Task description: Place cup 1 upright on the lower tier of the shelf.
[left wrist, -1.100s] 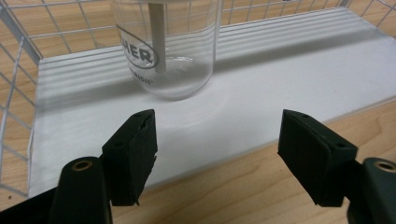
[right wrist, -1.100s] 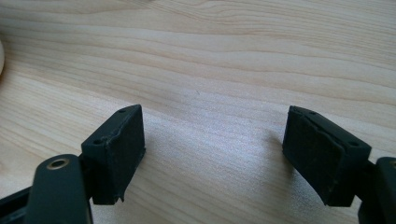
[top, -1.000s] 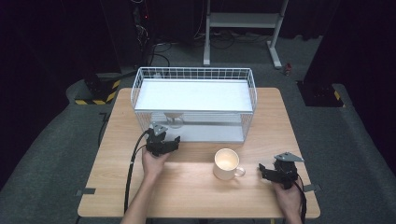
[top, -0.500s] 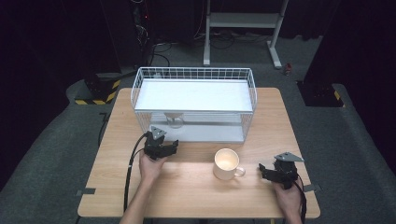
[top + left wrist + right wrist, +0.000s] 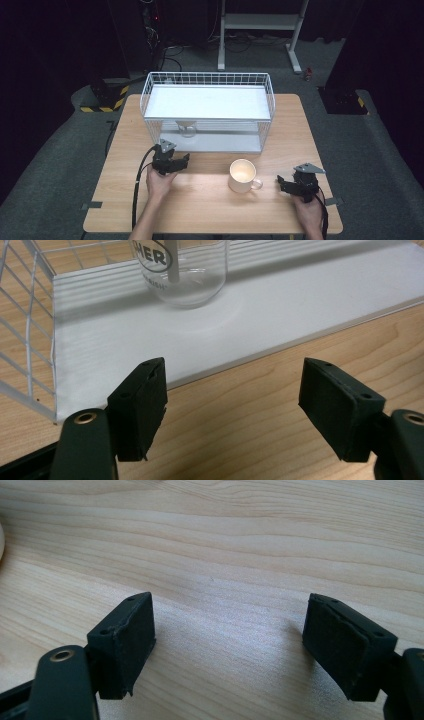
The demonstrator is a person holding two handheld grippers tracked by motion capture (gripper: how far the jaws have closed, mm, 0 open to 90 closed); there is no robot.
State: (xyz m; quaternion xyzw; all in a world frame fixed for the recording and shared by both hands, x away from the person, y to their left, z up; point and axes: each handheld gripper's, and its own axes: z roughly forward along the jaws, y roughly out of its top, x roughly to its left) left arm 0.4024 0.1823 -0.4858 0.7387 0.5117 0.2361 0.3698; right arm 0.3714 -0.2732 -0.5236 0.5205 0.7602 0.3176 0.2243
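Note:
A clear glass (image 5: 187,128) with dark lettering stands on the lower white board of a white wire rack (image 5: 207,80); in the left gripper view the glass (image 5: 180,270) is straight ahead, well past the jaws. My left gripper (image 5: 181,161) (image 5: 232,390) is open just in front of the board's edge, with nothing between its jaws. A cream mug (image 5: 242,175) sits on the wooden table between the two grippers. Right of the mug, my right gripper (image 5: 283,184) (image 5: 230,630) hangs open over bare wood.
The rack takes up the far half of the table (image 5: 210,210), with a white top shelf (image 5: 210,100) ringed by wire. Bare wood lies along the near edge and at both sides. A cable (image 5: 137,185) trails from the left gripper toward the near left edge.
My left gripper has drawn back from the rack's lower board toward the person, leaving the glass standing there. The right gripper and the mug have not moved.

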